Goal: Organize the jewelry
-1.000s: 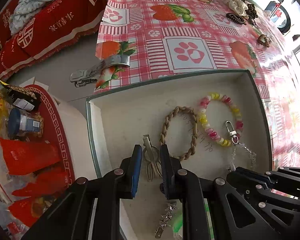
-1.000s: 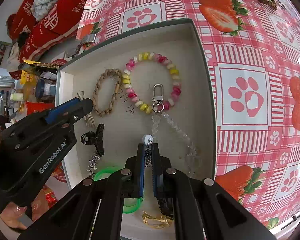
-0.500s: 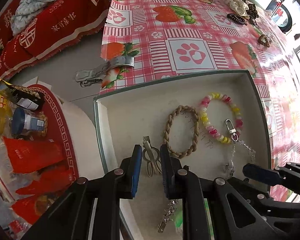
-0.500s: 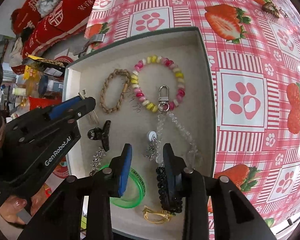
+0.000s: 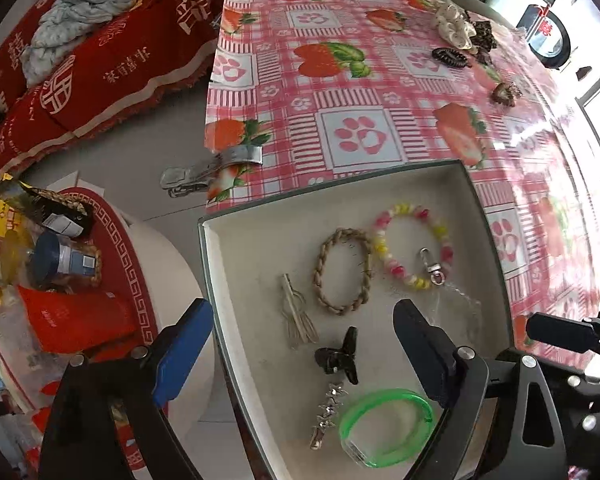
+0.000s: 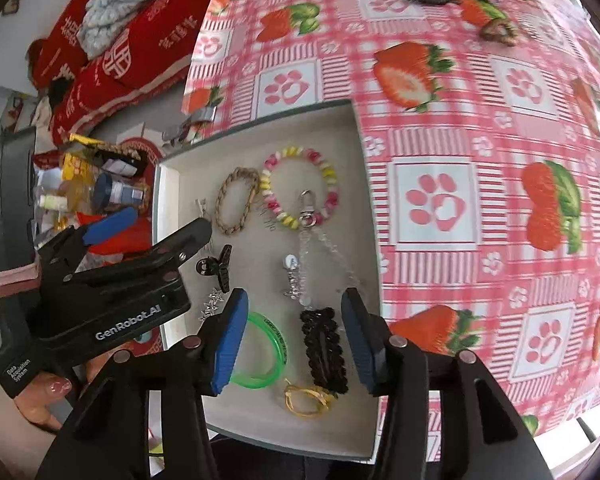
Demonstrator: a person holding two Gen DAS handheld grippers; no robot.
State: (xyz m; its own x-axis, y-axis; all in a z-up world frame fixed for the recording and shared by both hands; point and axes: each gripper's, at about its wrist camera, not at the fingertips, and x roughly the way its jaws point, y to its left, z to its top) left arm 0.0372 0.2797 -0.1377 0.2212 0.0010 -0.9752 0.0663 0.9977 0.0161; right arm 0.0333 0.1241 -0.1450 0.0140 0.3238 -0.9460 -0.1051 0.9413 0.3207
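**Both grippers let go above the tray**

Your left gripper (image 5: 304, 344) has just sprung wide, nothing between its fingers; the silver clip (image 5: 298, 316) lies below on the tray (image 5: 236, 264) floor beside the rope bracelet (image 5: 342, 276). Your right gripper (image 6: 294, 336) has just been opening, about half apart, empty, above the black clip (image 6: 325, 350) and green bangle (image 6: 274, 354).

Strawberry-print table (image 5: 356, 92), jewelry tray (image 5: 490, 248), scattered hair accessories (image 5: 454, 30)
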